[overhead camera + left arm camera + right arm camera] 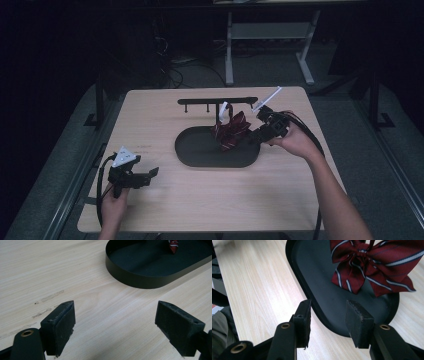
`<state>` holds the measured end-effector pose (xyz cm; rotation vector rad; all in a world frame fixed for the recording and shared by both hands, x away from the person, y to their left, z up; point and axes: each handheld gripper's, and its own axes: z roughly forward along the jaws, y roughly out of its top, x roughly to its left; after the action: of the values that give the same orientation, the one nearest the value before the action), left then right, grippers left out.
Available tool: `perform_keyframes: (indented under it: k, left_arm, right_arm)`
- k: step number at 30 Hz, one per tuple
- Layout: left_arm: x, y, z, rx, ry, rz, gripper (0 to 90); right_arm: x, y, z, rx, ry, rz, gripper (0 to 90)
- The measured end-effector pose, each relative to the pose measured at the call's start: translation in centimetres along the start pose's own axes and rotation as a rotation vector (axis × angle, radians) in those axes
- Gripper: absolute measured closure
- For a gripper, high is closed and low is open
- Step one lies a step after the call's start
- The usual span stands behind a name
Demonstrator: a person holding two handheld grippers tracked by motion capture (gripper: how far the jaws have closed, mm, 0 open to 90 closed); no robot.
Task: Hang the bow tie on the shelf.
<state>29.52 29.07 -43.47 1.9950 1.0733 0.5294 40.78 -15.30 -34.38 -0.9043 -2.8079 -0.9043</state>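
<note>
A dark red bow tie (231, 131) with thin white and navy stripes sits over the right half of a black oval tray (200, 155). A strap rises from its knot toward a black peg rack (217, 101) behind the tray. In the right gripper view the bow tie (372, 267) lies just beyond my right gripper (329, 320), whose jaws stand open over the tray's rim (312, 302) with nothing between them. My right gripper (253, 136) is at the bow's right side. My left gripper (150, 174) rests open and empty near the table's front left, its jaws (115, 325) over bare wood.
The light wooden table (280, 180) has bare room in front of the tray and at the left. The left gripper view shows the tray's wall (140, 280) and a tip of the bow tie (173, 245). Beyond the table are a dark floor, cables and a desk frame (270, 35).
</note>
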Motion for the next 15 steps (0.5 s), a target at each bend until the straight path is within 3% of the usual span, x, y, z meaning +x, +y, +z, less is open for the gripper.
perform_keyframes:
  k: [15]
  left_arm:
    - [0.02,0.02,-0.09,-0.002,0.004,0.003,16.3]
  right_arm:
    - [0.44,-0.86,0.16,0.001,0.031,0.011,51.9]
